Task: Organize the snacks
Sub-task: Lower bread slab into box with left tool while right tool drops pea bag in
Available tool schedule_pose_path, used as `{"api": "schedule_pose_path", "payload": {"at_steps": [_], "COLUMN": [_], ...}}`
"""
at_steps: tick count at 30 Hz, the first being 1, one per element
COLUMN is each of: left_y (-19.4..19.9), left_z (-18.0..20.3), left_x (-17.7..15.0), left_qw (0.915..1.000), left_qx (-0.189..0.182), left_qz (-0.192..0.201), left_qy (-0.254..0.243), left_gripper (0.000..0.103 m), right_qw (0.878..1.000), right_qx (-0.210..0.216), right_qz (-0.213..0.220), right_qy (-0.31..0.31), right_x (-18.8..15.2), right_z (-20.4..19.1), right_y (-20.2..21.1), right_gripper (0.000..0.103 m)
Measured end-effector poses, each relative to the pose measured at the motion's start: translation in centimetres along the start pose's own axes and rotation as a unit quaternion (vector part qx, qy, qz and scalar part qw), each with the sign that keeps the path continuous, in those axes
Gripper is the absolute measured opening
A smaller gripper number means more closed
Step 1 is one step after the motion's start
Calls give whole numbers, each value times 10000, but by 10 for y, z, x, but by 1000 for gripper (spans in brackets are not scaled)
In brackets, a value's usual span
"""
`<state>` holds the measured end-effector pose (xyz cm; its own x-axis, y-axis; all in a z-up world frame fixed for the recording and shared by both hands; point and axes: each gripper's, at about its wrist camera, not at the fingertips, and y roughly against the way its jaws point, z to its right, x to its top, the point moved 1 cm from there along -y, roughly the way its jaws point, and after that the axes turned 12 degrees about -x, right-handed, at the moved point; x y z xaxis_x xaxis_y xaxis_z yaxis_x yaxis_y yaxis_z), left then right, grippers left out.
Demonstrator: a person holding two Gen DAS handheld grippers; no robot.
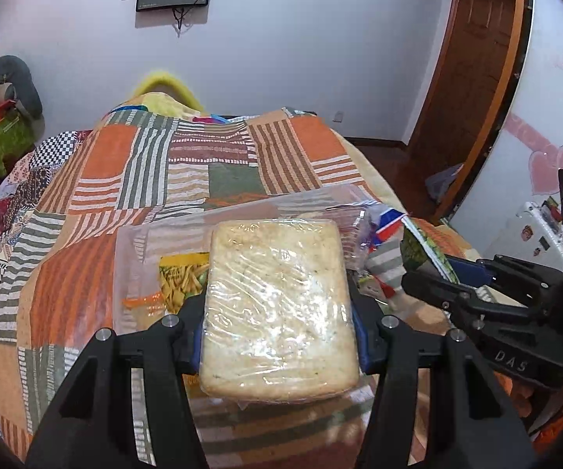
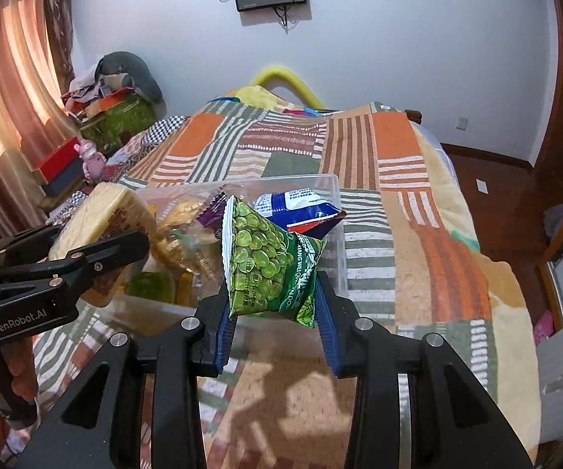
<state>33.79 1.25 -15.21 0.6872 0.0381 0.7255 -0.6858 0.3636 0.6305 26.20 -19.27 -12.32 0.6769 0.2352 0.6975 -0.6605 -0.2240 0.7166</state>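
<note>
Above the clear plastic bin (image 2: 336, 195) on the patchwork quilt (image 1: 125, 164), the left gripper (image 1: 279, 336) clamps a pale flat cracker block in clear wrap (image 1: 279, 305); just right of it, the right gripper (image 2: 273, 312) pinches a green pea snack packet (image 2: 269, 265) near a blue-white packet (image 2: 301, 207) inside the bin

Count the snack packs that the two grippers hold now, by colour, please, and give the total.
Pale, clear-wrapped cracker pack, in the left gripper: 1
Green pea bag, in the right gripper: 1
Total: 2
</note>
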Motion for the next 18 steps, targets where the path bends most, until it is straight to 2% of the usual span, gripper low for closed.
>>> {"api": "schedule_pose_path", "payload": {"at_steps": [5, 8, 10, 12, 14, 18], "left_y": [-11, -11, -10, -4, 2, 25], "left_z": [-8, -10, -10, -9, -7, -1], "left_x": [-5, -5, -4, -5, -5, -5], "left_qw": [9998, 9998, 9998, 9998, 9999, 9999], "left_qx": [164, 117, 109, 100, 77, 88], "left_qz": [-113, -134, -153, -114, -80, 83], "left_qy": [84, 110, 114, 123, 126, 64], "left_gripper": [55, 56, 61, 63, 64, 64], "right_qw": [9999, 9998, 9997, 9997, 9997, 9999], "right_qx": [-31, -49, -60, -11, -4, 31], "right_qz": [-147, -196, -211, -236, -226, -117], "right_qy": [61, 81, 50, 9, -22, -72], "right_x": [-1, -3, -3, -3, -4, -5], "right_z": [-7, -9, -7, -3, -1, 4], "right_y": [-13, -14, -11, -7, -1, 17], "right_gripper": [35, 38, 38, 40, 46, 47]}}
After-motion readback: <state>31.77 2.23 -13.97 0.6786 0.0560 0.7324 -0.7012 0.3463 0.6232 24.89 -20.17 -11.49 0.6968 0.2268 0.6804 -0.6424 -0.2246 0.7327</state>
